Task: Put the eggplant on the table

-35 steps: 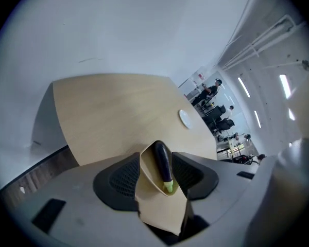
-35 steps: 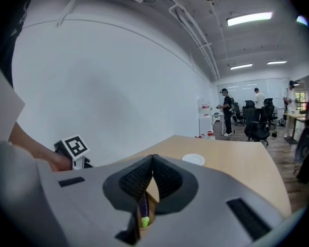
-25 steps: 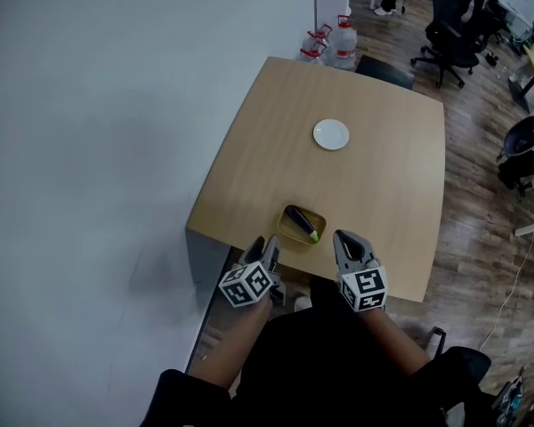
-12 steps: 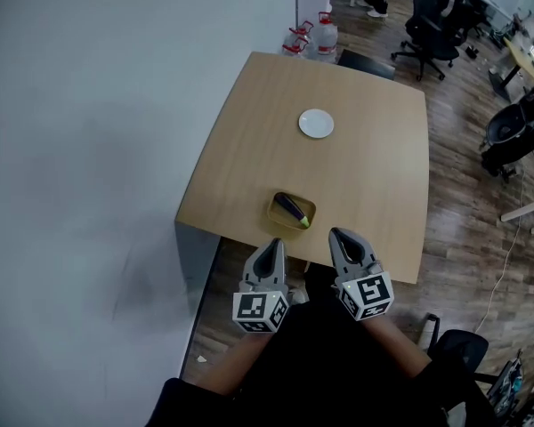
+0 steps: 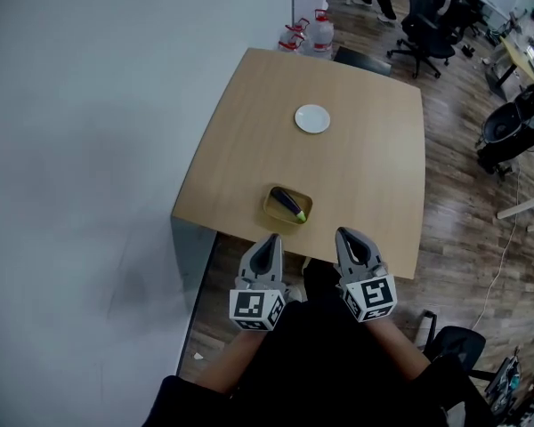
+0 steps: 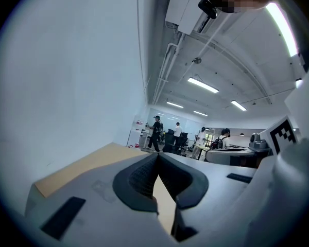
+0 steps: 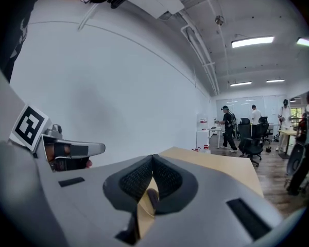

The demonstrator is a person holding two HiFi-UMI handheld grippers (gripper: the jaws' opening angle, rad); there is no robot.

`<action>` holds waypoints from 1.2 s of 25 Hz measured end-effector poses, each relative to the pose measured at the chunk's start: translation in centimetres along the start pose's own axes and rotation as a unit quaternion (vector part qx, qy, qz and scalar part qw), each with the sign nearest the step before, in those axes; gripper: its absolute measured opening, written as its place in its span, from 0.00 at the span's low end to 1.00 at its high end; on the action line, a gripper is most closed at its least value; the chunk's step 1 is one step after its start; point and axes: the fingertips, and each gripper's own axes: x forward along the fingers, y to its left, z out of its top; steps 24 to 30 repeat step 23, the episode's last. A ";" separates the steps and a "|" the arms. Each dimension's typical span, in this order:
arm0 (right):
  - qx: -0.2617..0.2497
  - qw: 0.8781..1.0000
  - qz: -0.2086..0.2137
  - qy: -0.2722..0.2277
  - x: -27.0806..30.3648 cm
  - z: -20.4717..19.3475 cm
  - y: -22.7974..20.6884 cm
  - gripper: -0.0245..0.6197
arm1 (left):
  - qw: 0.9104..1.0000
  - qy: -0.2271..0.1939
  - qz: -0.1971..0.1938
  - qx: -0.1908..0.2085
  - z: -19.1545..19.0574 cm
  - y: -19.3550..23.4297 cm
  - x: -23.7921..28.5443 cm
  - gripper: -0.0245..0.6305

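Observation:
A dark purple eggplant (image 5: pixel 288 203) with a green stem lies in a shallow yellow dish (image 5: pixel 273 206) near the front edge of the wooden table (image 5: pixel 356 167). Both grippers hover side by side just short of that edge, over the person's lap. My left gripper (image 5: pixel 269 239) is shut with its pads (image 6: pixel 144 176) meeting at the tip (image 6: pixel 157 154) and nothing between them. My right gripper (image 5: pixel 348 235) is also shut and empty (image 7: pixel 153 156). Below the right gripper's pads, a sliver of the eggplant (image 7: pixel 152 196) shows. Neither gripper touches the dish.
A small white plate (image 5: pixel 312 118) sits mid-table. Water bottles (image 5: pixel 308 32) and a black chair (image 5: pixel 364 58) stand beyond the far edge. A white wall runs along the left. Office chairs (image 5: pixel 432 20) and people (image 7: pixel 228 127) are farther off.
The left gripper's jaws have shut and it has rolled so its marker cube faces up. Both grippers have risen and now sit a little farther back from the dish.

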 end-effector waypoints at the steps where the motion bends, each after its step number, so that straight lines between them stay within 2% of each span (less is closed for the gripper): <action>1: 0.001 1.000 0.000 -0.003 -0.1 0.1 -0.1 0.13 | 1.000 0.004 0.001 0.000 -0.1 0.1 0.0 0.06; 9: 0.018 1.000 -0.001 0.001 0.7 -0.1 -0.7 0.13 | 0.999 0.038 -0.011 -0.007 -0.8 0.3 1.1 0.06; 14: 0.006 1.000 -0.007 0.005 1.7 -0.3 -1.5 0.13 | 0.999 0.049 -0.016 -0.009 -1.0 0.7 2.5 0.06; 23: 0.009 1.000 -0.005 0.001 3.7 -0.1 -3.0 0.13 | 0.999 0.050 -0.015 0.000 -0.6 1.2 5.1 0.06; 30: 0.009 1.000 -0.005 0.001 3.7 -0.1 -3.0 0.13 | 0.999 0.050 -0.015 0.000 -0.6 1.2 5.1 0.06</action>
